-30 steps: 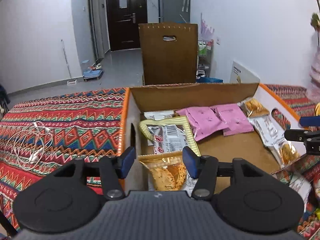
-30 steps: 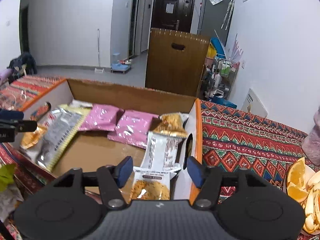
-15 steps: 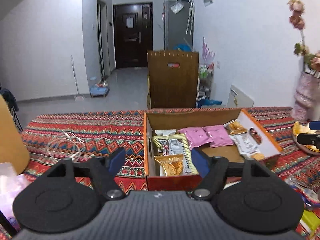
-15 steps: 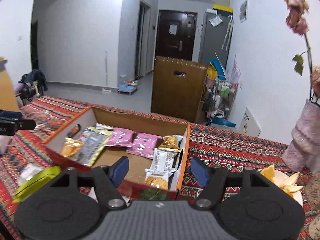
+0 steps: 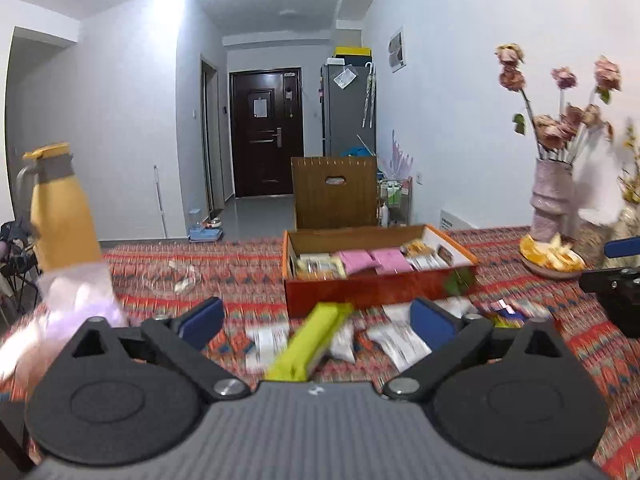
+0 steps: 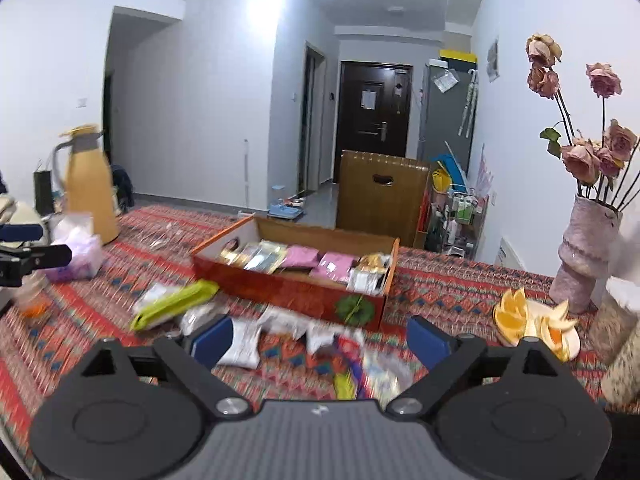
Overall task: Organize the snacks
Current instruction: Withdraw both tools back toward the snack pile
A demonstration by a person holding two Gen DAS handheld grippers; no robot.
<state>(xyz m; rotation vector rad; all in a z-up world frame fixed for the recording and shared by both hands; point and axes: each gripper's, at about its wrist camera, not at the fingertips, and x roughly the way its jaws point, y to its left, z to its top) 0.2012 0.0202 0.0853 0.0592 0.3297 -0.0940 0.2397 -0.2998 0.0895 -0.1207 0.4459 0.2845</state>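
An orange cardboard box (image 5: 380, 292) (image 6: 288, 288) stands on the patterned tablecloth, holding pink packets (image 5: 374, 260) (image 6: 316, 262) and other snack bags. Loose snacks lie in front of it: a lime-green packet (image 5: 310, 344) (image 6: 174, 304) and several white packets (image 5: 394, 342) (image 6: 244, 340). My left gripper (image 5: 316, 322) hovers over the loose pile well short of the box, its jaws opening wide with nothing gripped. My right gripper (image 6: 320, 338) is also back from the box, jaws opening, nothing pressed between them. The right gripper's tip (image 5: 612, 276) shows at the left view's right edge.
A yellow thermos jug (image 5: 60, 216) (image 6: 90, 184) and a clear bag of purple items (image 6: 78, 252) stand at the left. A plate of orange slices (image 6: 536, 324) (image 5: 550, 256) and a pink vase with dried roses (image 6: 584, 248) are at the right. A brown chair back (image 6: 380, 196) rises behind the table.
Both grippers pulled back and rose away from the box, whose walls they had straddled, and their jaws spread wider. The loose packets in front of the box came into view.
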